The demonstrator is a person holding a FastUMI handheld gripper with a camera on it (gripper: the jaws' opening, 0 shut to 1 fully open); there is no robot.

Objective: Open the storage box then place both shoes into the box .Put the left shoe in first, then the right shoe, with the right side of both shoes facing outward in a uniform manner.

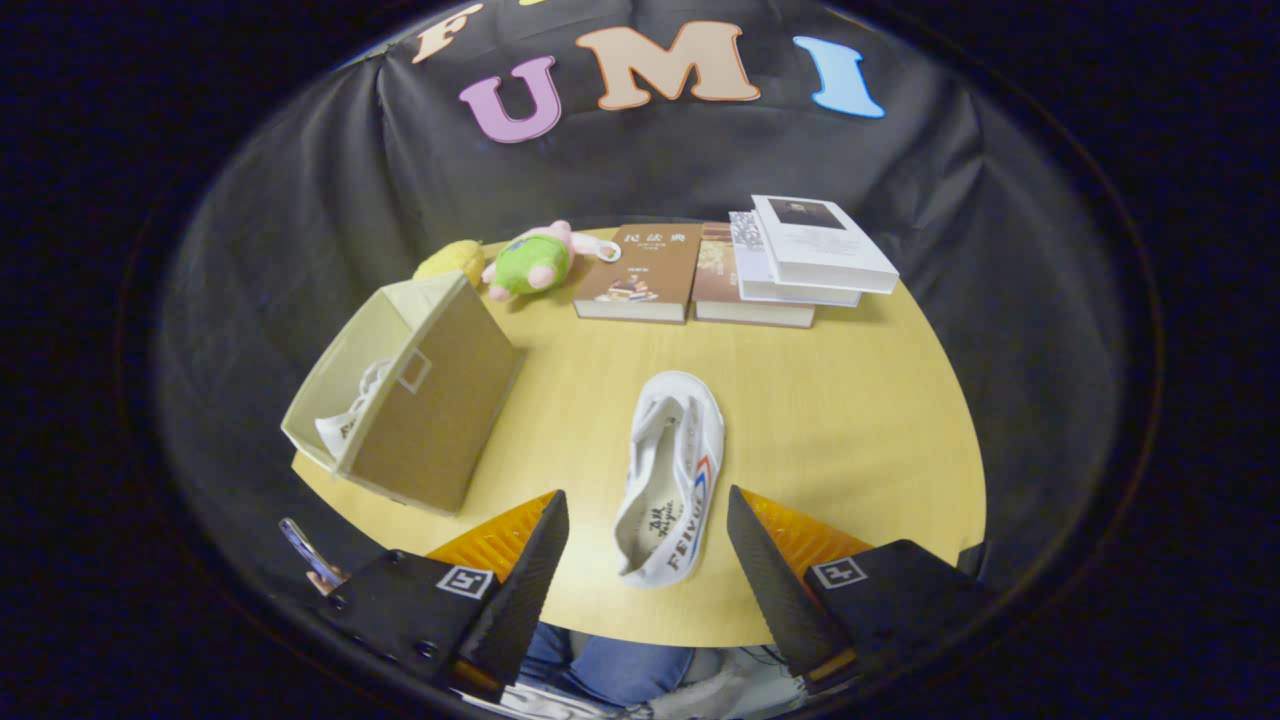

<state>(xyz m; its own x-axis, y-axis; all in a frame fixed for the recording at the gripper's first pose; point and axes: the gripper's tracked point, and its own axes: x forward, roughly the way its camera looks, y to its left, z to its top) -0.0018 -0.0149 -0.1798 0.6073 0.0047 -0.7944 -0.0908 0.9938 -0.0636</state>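
shoe (345,420) half-hidden inside box (430,400)

- Shoe (672,475) between the spread fingers (535,580): "FEIYUE" in dark capitals along its side, with a smaller printed mark on the insole, too small to read.
- Brown book (640,270) on the worktop (850,420): three large Chinese characters, "民法典", across its cover.
- Shoe in box (345,420): a few dark letters on its side, partly hidden and not legible.
- Square markers on the fingers' mounts: a black-and-white coded pattern, no words.
- Other books (800,265): print too small to read.
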